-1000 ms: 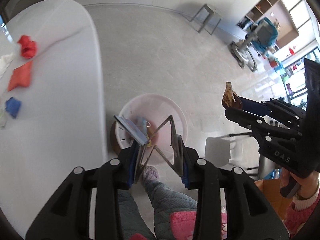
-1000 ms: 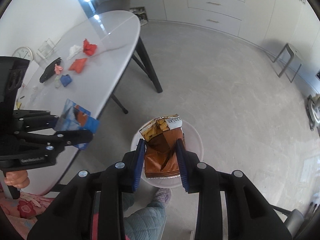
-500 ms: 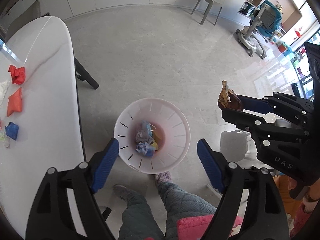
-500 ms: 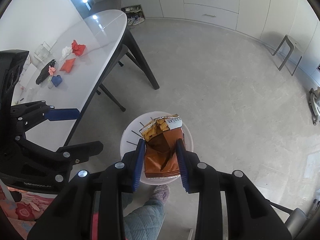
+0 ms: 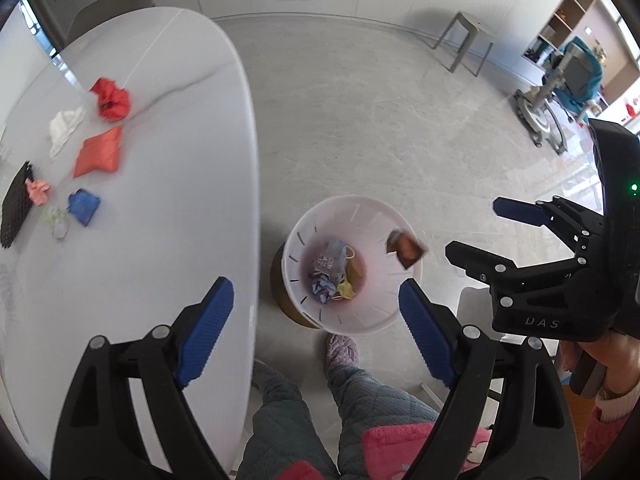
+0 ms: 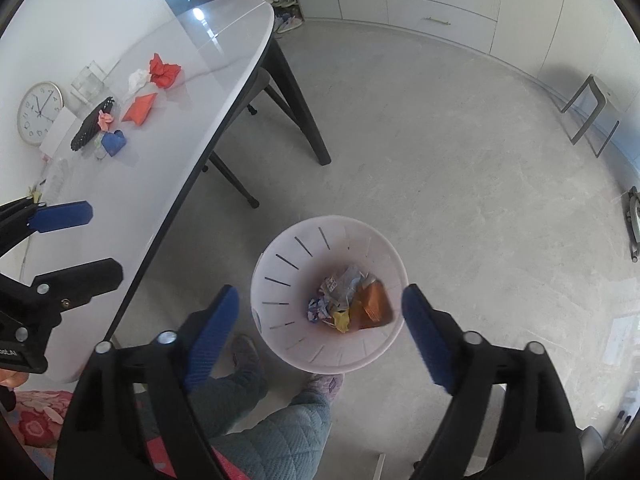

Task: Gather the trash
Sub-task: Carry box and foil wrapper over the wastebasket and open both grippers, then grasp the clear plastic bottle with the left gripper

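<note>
Both my claws hang over the bin, pointing steeply down so that whatever I let go falls straight in. My right gripper has its jaws opening wide with nothing between the blue pads; the brown snack packet it carried is clear of them, over the bin's mouth, blurred in the left wrist view as if mid-fall. My left gripper is likewise opening, its pads empty and spread to either side of the bin as I see it.

Just below, by my slippered feet, stands the white slotted wastebasket, set on the floor next to the table edge so each trip from table to bin is short. At its bottom lie crumpled wrappers, blue, white and yellow, bunched together.

Further off, on the white oval table, more trash waits: a blue wrapper, a pink scrap touching a black textured piece, a flat orange packet, a white tissue and a crumpled red wrapper. I judge the job partly done, with those pieces next.

Beyond are the bare floor, a grey stool and white cabinets.
</note>
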A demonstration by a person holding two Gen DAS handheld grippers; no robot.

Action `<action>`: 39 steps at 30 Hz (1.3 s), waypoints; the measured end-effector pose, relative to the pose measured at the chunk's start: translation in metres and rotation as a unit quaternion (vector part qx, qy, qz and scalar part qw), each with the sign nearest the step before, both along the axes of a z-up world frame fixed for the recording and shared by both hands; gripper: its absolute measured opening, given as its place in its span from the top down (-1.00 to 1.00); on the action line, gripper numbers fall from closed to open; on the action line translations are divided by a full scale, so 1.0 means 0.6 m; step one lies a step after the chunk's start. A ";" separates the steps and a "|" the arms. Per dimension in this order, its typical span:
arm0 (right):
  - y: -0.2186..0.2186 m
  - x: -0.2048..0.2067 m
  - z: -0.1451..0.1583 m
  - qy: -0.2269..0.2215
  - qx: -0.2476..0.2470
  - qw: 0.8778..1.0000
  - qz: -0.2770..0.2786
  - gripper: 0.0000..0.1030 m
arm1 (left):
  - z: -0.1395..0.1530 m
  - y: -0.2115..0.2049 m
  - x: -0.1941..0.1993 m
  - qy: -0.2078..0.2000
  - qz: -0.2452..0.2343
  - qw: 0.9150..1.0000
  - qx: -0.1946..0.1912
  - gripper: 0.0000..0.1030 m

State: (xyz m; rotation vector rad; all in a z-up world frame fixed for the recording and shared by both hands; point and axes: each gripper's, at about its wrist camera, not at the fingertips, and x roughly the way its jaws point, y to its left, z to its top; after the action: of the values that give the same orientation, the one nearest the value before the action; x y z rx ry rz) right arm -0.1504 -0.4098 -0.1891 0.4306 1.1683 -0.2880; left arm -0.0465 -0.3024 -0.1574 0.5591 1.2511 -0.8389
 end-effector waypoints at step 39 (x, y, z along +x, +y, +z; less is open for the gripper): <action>0.340 0.496 0.044 -0.013 -0.014 0.982 0.188 -0.95 | -0.035 0.529 0.499 -0.030 0.464 0.878 0.113 -0.85</action>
State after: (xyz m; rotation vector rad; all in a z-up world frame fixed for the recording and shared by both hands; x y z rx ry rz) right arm 0.1475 -0.2059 -0.1624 0.1813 1.1934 0.0285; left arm 0.2526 0.0147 -0.1783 0.1076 1.3653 0.1369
